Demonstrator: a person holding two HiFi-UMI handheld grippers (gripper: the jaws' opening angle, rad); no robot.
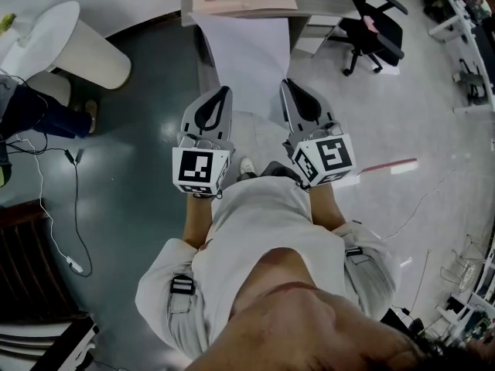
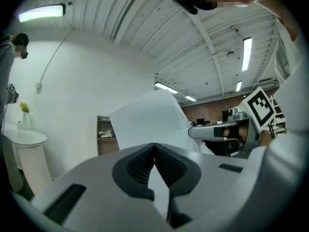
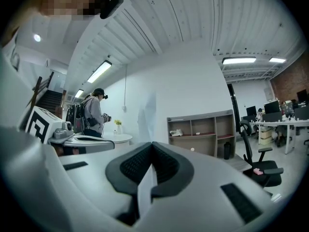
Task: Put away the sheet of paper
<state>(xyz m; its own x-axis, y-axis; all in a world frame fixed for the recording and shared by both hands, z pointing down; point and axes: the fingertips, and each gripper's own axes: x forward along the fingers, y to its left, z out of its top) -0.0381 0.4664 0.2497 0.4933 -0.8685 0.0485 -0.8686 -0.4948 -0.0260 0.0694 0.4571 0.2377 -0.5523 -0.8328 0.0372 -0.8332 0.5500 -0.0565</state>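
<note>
1. The left gripper [image 1: 220,103] and right gripper [image 1: 292,99] each pinched the near edge of the thin white sheet of paper [image 1: 247,56], which was held out ahead.
2. Carrying it well likely called for level, evenly spaced grippers, so it neither creased nor slipped.

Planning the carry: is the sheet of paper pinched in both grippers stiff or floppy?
Probably floppy: the sheet of paper looks bowed in the left gripper view, though the left gripper and right gripper both pinch its near edge. Likely very light, since it is thin enough to sit between shut jaws. It may flutter or crease if swung.
</note>
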